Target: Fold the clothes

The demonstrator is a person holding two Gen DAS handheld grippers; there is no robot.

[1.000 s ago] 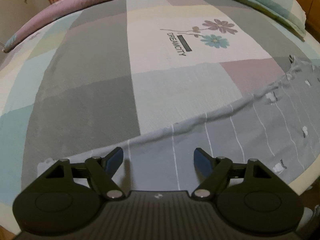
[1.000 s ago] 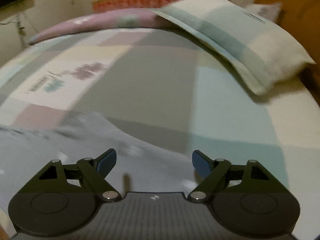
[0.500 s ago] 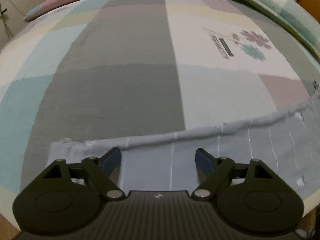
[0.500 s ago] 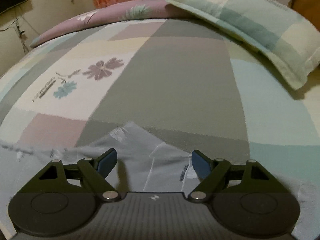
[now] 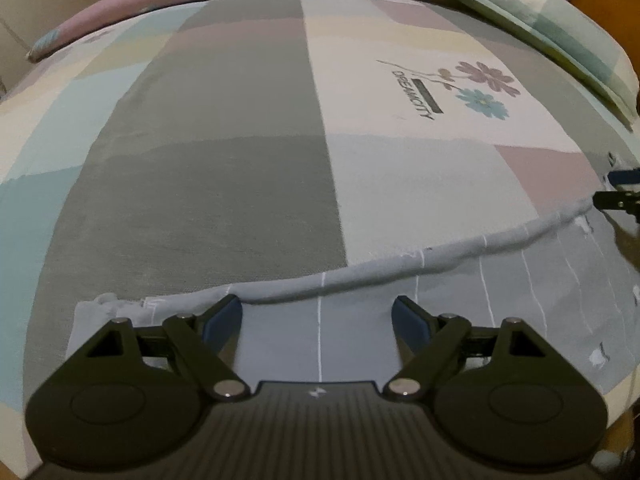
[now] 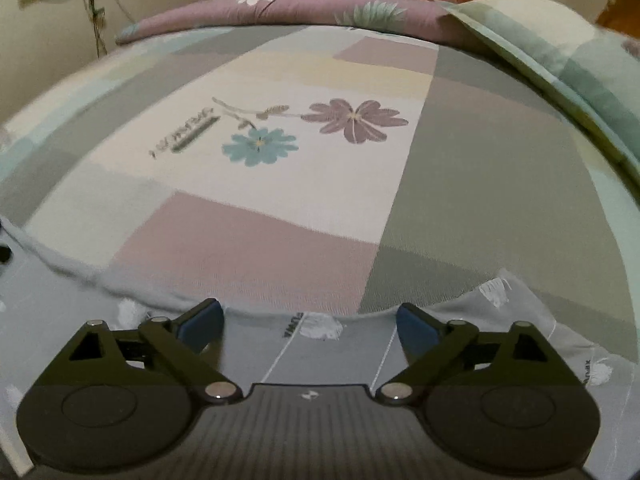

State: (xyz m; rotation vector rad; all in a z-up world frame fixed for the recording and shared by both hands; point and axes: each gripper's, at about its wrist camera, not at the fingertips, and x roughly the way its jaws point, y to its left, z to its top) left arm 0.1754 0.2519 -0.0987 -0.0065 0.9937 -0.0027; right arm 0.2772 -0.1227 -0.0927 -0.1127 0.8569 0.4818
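The bed with a patchwork pastel sheet [image 5: 224,184] carries a grey striped garment [image 5: 500,280], a checked pillow [image 6: 560,48] and a rolled purple flowered blanket [image 6: 304,12].

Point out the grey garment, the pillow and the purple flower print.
Grey garment [image 5: 400,340], left wrist view: flat striped cloth.
Pillow [image 6: 560,52], right wrist view: its checked cover.
Purple flower print [image 6: 354,119], right wrist view: flower's centre.

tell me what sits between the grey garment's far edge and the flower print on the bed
Only bare bedsheet: a pink patch, then white cloth, between the grey garment and the flower print. The right wrist view shows it best; the left wrist view agrees.
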